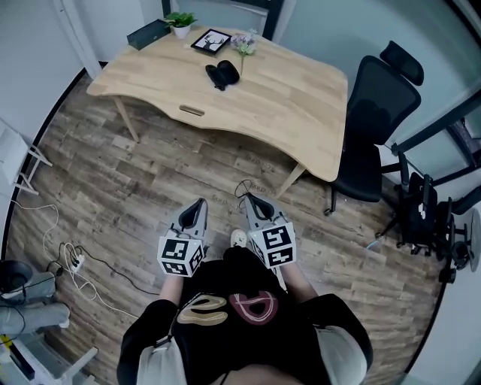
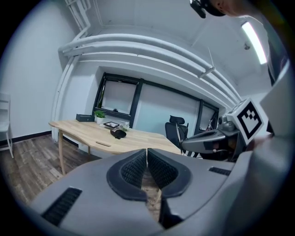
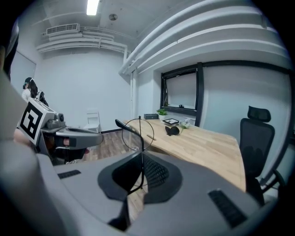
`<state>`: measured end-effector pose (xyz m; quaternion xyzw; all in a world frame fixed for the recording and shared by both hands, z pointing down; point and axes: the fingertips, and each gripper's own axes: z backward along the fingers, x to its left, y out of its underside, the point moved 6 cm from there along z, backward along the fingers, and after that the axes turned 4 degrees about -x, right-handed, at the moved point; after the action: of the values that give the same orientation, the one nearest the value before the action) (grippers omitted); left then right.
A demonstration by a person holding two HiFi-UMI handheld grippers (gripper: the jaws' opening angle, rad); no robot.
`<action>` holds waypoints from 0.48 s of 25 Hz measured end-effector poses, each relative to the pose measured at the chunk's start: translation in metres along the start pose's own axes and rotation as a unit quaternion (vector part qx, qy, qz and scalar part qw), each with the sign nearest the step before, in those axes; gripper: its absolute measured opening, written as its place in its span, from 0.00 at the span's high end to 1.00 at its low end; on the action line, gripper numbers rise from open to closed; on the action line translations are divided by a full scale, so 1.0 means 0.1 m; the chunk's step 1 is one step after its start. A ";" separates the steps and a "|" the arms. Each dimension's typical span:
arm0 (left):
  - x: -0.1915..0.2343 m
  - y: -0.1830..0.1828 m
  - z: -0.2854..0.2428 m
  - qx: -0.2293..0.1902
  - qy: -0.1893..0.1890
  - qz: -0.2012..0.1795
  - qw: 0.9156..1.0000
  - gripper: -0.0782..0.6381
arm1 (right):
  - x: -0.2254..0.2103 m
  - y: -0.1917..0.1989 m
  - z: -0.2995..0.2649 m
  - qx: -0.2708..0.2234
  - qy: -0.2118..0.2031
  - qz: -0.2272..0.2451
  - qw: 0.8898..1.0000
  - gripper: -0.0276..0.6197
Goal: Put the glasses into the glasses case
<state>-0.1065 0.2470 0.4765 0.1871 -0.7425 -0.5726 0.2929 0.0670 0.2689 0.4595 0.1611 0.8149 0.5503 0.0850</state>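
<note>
The black glasses case [image 1: 222, 74] lies open on the far side of the wooden table [image 1: 301, 113], also seen in the left gripper view [image 2: 118, 133] and in the right gripper view [image 3: 172, 130]. Well short of the table, my right gripper [image 1: 246, 198] is shut on thin round wire-rimmed glasses [image 3: 138, 131], which stick up from its tips [image 1: 244, 186]. My left gripper [image 1: 201, 203] hangs beside it over the floor, its pads [image 2: 138, 168] together with nothing between them. Each gripper shows in the other's view: the right gripper [image 2: 216, 138] and the left gripper [image 3: 69, 133].
On the table's far edge stand a potted plant [image 1: 180, 22], a dark box [image 1: 148, 34], a picture frame [image 1: 211, 40] and small flowers [image 1: 244, 43]. A black office chair [image 1: 379, 113] stands at the table's right end. Cables [image 1: 71, 259] lie on the wooden floor at left; stands and gear [image 1: 421, 210] at right.
</note>
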 end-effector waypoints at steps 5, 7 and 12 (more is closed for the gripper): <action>-0.06 -0.03 -0.39 0.004 -0.017 0.006 1.000 0.86 | -0.39 -0.04 -0.19 0.005 -0.019 0.005 1.000 0.94; -0.11 -0.04 -0.55 0.006 -0.018 0.008 1.000 0.86 | -0.55 -0.06 -0.26 0.006 -0.024 0.007 1.000 0.94; -0.25 -0.03 -0.89 0.011 -0.019 0.011 1.000 0.86 | -0.86 -0.09 -0.39 0.006 -0.037 0.010 0.999 0.94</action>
<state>-0.0297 0.1958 0.4834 0.1712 -0.7560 -0.5648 0.2831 0.1334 0.2013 0.4622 0.1897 0.8130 0.5396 0.1089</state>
